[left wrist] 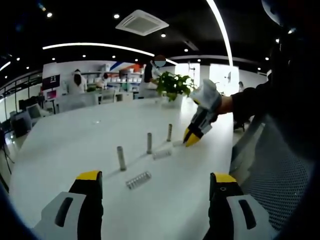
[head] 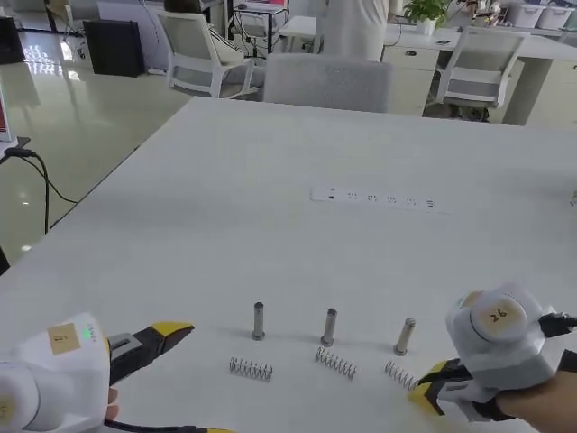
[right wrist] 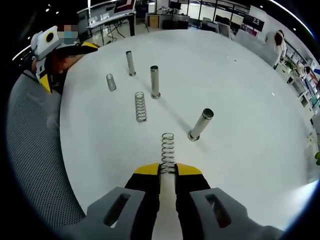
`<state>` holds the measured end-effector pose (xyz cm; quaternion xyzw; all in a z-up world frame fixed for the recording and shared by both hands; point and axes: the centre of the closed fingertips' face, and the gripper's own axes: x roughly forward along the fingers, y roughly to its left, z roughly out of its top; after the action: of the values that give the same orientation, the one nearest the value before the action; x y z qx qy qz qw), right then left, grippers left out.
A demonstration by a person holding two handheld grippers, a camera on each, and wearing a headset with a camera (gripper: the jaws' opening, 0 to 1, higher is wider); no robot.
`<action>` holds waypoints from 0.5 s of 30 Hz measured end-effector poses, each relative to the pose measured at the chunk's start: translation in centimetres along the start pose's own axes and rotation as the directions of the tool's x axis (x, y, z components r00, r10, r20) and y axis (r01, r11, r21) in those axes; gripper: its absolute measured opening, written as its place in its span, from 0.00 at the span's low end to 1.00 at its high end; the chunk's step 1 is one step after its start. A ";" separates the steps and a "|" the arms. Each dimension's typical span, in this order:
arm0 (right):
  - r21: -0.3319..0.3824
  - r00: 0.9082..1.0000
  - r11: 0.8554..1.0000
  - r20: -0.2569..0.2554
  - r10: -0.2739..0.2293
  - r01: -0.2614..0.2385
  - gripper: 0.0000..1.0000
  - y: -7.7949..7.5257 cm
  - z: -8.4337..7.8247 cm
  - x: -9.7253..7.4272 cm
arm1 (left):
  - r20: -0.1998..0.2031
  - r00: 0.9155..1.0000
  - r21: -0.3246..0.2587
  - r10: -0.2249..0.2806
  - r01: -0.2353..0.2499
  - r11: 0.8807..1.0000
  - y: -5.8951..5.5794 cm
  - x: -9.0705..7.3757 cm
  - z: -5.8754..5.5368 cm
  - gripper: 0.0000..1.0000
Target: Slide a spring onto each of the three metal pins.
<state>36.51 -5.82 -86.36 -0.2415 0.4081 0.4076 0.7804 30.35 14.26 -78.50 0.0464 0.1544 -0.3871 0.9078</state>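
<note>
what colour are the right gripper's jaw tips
Yellow, on black jaws; best in the right gripper view, where the right gripper pinches a spring.

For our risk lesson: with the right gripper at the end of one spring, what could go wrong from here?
The right gripper pinches only the end coils of the nearest spring; it may droop or flick free. The nearest pin stands close by; a knock might topple it.
</note>
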 end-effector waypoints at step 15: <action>-0.038 0.997 0.997 0.032 0.069 -0.068 0.08 2.8 2.5 -1.8 | -0.013 0.999 0.009 -0.035 0.035 0.999 -0.6 0.5 -0.3 0.80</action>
<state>34.70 -3.35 -83.63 -0.2347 0.3954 0.4454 0.7682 30.14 13.53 -78.93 0.0503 0.1591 -0.4032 0.8998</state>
